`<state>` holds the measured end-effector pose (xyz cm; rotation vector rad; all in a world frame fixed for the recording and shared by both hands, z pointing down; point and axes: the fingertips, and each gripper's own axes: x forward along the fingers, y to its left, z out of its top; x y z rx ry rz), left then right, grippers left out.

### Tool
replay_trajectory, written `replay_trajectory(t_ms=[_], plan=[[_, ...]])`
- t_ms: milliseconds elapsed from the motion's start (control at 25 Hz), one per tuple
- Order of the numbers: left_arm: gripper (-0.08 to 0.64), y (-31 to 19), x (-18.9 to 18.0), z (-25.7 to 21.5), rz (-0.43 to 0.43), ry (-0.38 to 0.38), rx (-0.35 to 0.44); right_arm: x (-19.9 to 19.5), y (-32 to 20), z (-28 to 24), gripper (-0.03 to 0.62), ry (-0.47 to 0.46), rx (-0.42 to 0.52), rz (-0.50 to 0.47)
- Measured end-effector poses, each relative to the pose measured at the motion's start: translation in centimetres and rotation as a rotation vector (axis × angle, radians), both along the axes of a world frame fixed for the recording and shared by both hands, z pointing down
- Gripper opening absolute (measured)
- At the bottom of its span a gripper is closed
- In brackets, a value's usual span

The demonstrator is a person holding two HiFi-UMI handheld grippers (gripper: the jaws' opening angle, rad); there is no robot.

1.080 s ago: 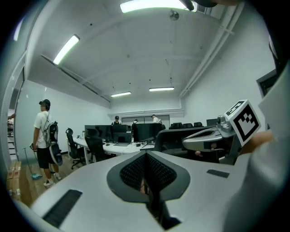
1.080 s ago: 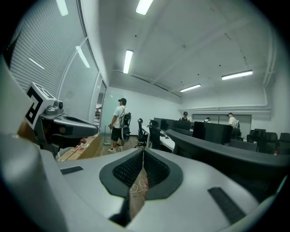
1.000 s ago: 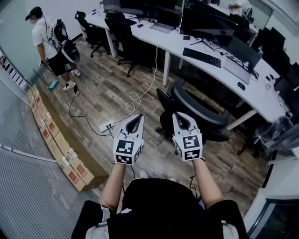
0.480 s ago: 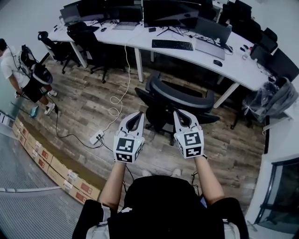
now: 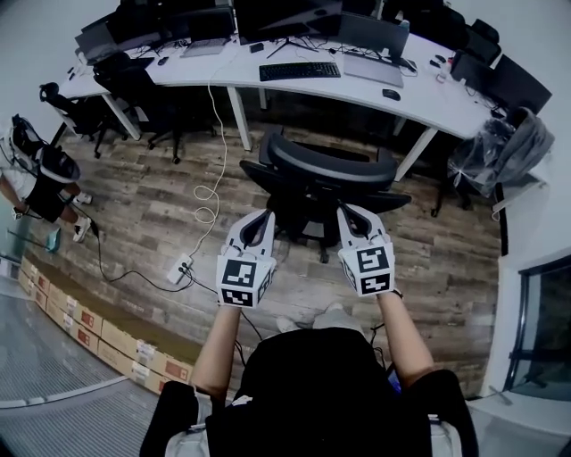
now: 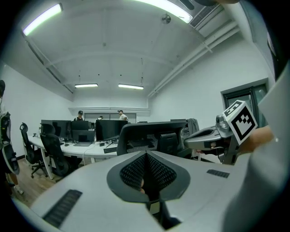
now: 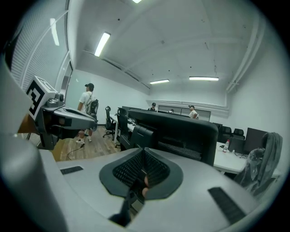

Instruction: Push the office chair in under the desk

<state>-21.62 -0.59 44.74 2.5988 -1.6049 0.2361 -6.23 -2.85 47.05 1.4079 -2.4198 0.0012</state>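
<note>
The chair (image 5: 326, 178) is black. It stands on the wood floor (image 5: 169, 205), out in front of the desk (image 5: 294, 87). Its back is turned to the person and its seat faces the desk. It sits in front of the gap between two white desk legs and is not tucked under yet.

The person holds both arms out toward the chair. The left gripper (image 5: 259, 220) and the right gripper (image 5: 350, 214) are side by side, a little apart. Both tips are close behind the chair's back. I cannot tell if they touch it.

In the left gripper view the jaws are closed tight, with nothing between them. In the right gripper view the jaws are closed too, and they hold nothing. In both views the chair's back fills the space just ahead.

On the desk there is a keyboard (image 5: 299, 70), with dark screens (image 5: 285, 13) behind it. A white cable (image 5: 211, 174) hangs down from the desk and runs across the floor to a power strip (image 5: 179, 268). A row of boxes (image 5: 98, 332) lies along the left side. A second person (image 5: 36, 174) stands far off to the left. More black chairs (image 5: 134, 85) stand at the desk on that side. A grey bag (image 5: 508, 152) sits at the right end of the desk.
</note>
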Motion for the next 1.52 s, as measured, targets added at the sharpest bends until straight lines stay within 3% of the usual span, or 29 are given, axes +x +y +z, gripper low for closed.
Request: replay_trajectory(t_ms=[360, 560, 720, 920, 1200, 1320, 1520], plan=[[0.011, -1.2, 0.5, 0.8, 0.042, -0.026, -0.013, 1.9, -0.6, 2.0, 0.025, 0.047, -0.032, 0.039], [0.011, -2.6, 2.3, 1.4, 0.109, -0.083, -0.029, 2.8, -1.4, 2.7, 0.025, 0.078, -0.046, 0.051], [0.012, -4.2, 3.5, 2.4, 0.164, -0.156, 0.015, 3.7, -2.0, 3.4, 0.025, 0.131, -0.057, 0.031], [0.012, -5.9, 5.0, 4.1, 0.218, -0.304, 0.03, 5.0, -3.0, 4.5, 0.026, 0.22, -0.059, 0.032], [0.017, -7.8, 5.9, 6.0, 0.248, -0.438, 0.025, 5.4, -3.8, 6.3, 0.028, 0.444, -0.04, -0.034], [0.131, -8.3, 6.3, 6.8, 0.298, -0.47, 0.013, 5.7, -4.3, 6.9, 0.064, 0.486, -0.045, -0.037], [0.211, -9.6, 6.4, 8.5, 0.348, -0.577, 0.002, 5.9, -5.4, 7.4, 0.18, 0.571, -0.025, -0.053]])
